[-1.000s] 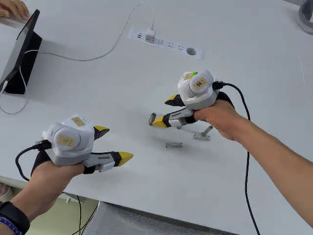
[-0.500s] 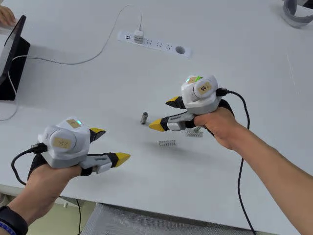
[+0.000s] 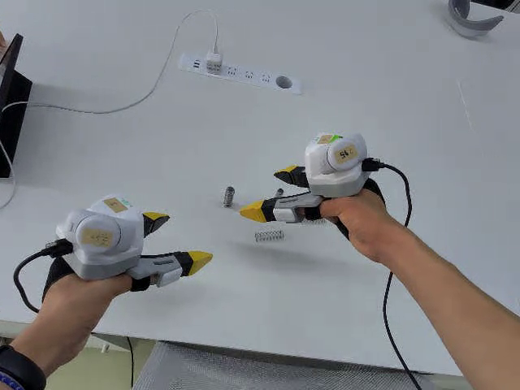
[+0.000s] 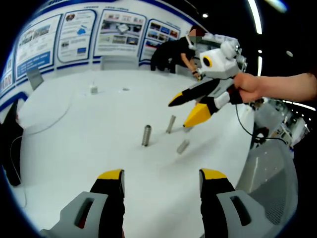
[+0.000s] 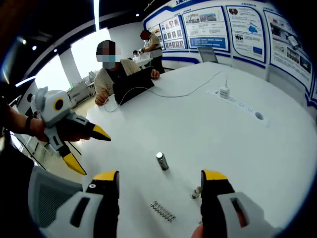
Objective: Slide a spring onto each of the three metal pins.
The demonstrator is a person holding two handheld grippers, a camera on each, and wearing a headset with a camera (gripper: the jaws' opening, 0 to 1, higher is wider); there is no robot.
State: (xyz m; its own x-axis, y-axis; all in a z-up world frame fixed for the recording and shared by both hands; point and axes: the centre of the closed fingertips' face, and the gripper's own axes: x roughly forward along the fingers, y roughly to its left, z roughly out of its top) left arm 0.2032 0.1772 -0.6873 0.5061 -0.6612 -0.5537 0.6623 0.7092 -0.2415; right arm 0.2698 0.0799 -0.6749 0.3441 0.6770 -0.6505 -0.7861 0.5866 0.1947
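Note:
An upright metal pin with a spring on it (image 3: 228, 196) (image 4: 146, 135) (image 5: 162, 160) stands mid-table. A bare pin (image 3: 279, 193) (image 4: 171, 124) (image 5: 196, 192) stands just right of it, close to the right gripper's jaws. A loose spring (image 3: 269, 236) (image 4: 183, 146) (image 5: 163, 211) lies flat in front of them. My right gripper (image 3: 268, 192) (image 5: 160, 176) (image 4: 184, 110) hovers open over the bare pin, holding nothing. My left gripper (image 3: 177, 238) (image 4: 162, 174) (image 5: 91, 151) is open and empty, well to the left near the table's front edge.
A white power strip (image 3: 240, 73) with a plug and cable lies at the back. A black screen (image 3: 8, 114) sits at the far left and a grey object (image 3: 471, 16) at the top right. A person (image 5: 111, 74) sits across the table.
The head camera has shifted, so everything sits further left. The right gripper has drawn slightly back from the sprung pin and still stands open. The left gripper has barely moved.

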